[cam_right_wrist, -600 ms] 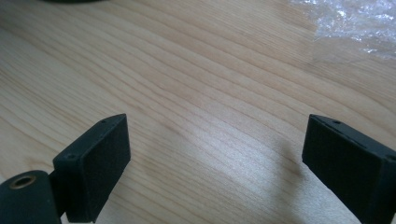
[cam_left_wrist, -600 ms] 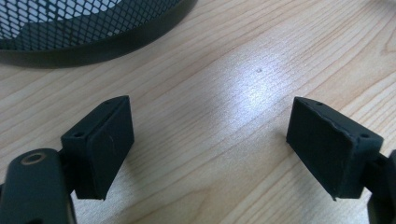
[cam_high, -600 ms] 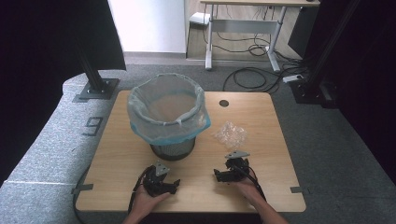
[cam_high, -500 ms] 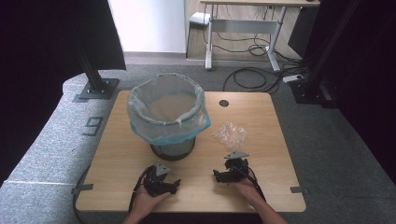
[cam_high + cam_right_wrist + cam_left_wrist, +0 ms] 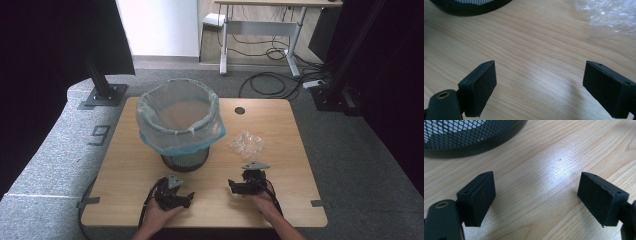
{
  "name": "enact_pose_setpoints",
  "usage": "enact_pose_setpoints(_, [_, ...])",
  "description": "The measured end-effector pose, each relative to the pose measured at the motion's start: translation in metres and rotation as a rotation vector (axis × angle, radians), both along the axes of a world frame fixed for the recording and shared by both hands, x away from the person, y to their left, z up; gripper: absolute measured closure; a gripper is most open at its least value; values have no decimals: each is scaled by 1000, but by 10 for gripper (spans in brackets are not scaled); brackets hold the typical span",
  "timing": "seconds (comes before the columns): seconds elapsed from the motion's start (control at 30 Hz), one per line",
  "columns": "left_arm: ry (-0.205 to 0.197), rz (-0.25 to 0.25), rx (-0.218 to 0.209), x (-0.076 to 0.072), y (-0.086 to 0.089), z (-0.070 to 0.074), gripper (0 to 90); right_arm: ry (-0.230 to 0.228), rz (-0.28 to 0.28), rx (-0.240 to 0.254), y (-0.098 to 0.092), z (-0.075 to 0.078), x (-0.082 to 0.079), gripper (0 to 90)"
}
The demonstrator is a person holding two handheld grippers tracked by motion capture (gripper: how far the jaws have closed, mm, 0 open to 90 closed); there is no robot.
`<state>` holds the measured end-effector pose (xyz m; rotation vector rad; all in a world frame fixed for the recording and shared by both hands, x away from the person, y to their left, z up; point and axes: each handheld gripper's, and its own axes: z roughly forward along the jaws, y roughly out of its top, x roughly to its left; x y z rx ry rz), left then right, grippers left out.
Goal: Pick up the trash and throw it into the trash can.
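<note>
Both grippers, left gripper (image 5: 186,200) and right gripper (image 5: 233,186), gape wide, empty, over the table (image 5: 295,150).

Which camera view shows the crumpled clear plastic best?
The high view: the whole crumpled clear plastic lies on the table. The right gripper view shows a blurred part of it; the left gripper view shows the mesh bin instead.

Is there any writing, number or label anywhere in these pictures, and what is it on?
"9": one dark figure on the grey carpeted floor left of the light wooden table; from this side it reads as a 9, though it could be a 6 seen from the other side.
Nothing else readable: no print on the black mesh waste bin with its clear blue-edged liner, the crumpled clear plastic wrap, or either gripper.
</note>
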<state>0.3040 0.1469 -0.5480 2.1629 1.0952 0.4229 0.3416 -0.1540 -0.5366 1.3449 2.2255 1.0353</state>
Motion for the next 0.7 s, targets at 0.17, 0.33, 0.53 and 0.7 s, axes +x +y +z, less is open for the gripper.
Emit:
enact_pose_setpoints(0.17, [1, -10, -1, 2, -3, 0, 146, -29, -27, -3, -6, 3, -1, 121])
enact_pose_setpoints(0.33, [0, -11, -1, 2, -3, 0, 146, -37, -53, -8, -12, 4, 1, 123])
enact_pose_setpoints(0.53, [0, -10, -2, 1, -3, 0, 147, -47, -47, -25, -12, 5, 2, 127])
enact_pose_setpoints(0.7, [0, -8, -1, 1, -3, 0, 148, -57, -58, -45, -15, 6, 5, 130])
